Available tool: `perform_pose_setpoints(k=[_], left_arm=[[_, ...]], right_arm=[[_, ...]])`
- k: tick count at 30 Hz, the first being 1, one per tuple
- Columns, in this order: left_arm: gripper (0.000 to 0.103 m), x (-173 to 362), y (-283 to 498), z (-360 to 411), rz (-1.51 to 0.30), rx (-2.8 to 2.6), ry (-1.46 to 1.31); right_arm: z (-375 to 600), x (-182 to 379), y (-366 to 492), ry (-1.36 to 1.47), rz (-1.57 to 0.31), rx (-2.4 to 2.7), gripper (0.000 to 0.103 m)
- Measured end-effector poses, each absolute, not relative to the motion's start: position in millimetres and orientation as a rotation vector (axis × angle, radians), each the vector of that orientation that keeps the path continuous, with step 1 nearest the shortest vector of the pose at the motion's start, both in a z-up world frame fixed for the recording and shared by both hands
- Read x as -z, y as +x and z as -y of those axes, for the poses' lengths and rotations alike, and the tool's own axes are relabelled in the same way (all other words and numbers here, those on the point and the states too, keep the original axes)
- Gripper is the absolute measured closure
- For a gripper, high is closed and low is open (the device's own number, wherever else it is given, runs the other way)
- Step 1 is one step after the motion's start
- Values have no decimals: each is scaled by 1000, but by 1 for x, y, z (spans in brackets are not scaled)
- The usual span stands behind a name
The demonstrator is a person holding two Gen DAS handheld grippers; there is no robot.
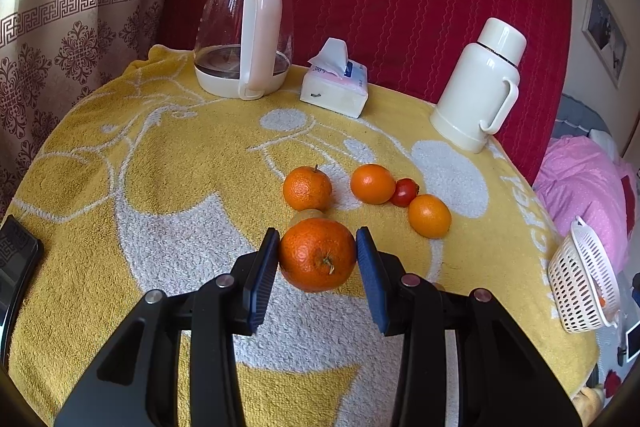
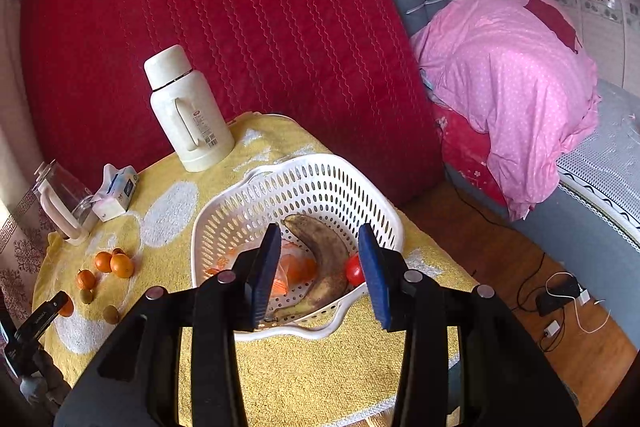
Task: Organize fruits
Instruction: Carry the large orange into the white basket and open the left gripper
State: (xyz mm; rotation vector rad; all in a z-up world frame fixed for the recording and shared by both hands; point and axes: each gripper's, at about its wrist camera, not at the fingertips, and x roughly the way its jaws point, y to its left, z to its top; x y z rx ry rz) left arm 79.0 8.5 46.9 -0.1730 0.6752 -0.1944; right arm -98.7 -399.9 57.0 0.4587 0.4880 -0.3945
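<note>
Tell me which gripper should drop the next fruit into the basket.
Left. The left gripper already has its pads against a large orange. The right gripper hangs open and empty over the white basket, which holds a banana.

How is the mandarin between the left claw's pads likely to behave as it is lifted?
The mandarin is round, so it could roll or pivot if the left claw slackens. Its pebbled peel and the ribbed pads probably give decent friction. The peel looks soft, so a hard squeeze might bruise it.
</note>
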Motion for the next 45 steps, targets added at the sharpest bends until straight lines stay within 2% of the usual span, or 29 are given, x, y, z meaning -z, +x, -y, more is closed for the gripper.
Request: perform_pose_setpoints(k=[12,31,45], left_arm=[[63,-57,44,23,-692,297,-163],[63,-92,-3,188,-699,649,-3],[63,-90,-7,267,-687,771,101]], right_arm=[[395,-49,-93,437,-502,324,61],[438,-57,-90,525,-400,307,60],[459,-61,-100,583,-371,328,60]])
